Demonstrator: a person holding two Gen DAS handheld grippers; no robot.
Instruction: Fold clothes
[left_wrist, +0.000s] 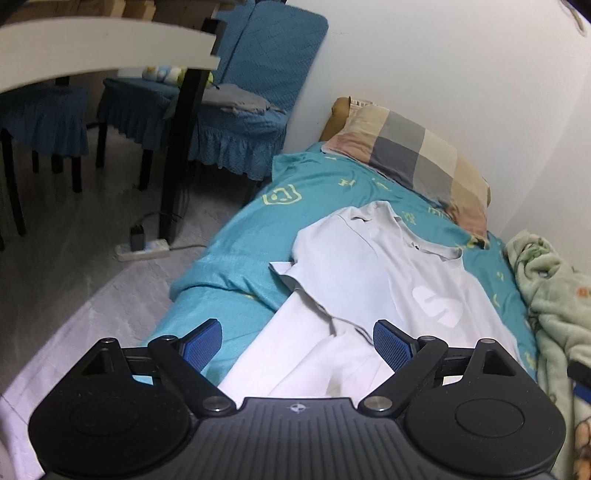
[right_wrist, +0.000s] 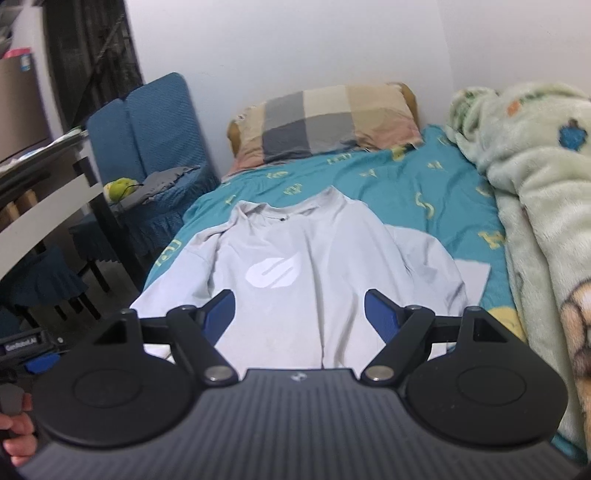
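A light grey t-shirt (right_wrist: 314, 254) with a white logo lies face up on the teal bed sheet (right_wrist: 424, 184), collar toward the pillow. It also shows in the left wrist view (left_wrist: 369, 280), its left sleeve folded in over the body. My left gripper (left_wrist: 297, 341) is open and empty above the shirt's lower left part near the bed edge. My right gripper (right_wrist: 300, 312) is open and empty above the shirt's lower middle, below the logo.
A checked pillow (right_wrist: 328, 122) lies at the head of the bed by the white wall. A pale green fleece blanket (right_wrist: 532, 192) is heaped along the right side. Blue-covered chairs (left_wrist: 240, 110) and a table stand left of the bed; a power strip (left_wrist: 142, 249) lies on the floor.
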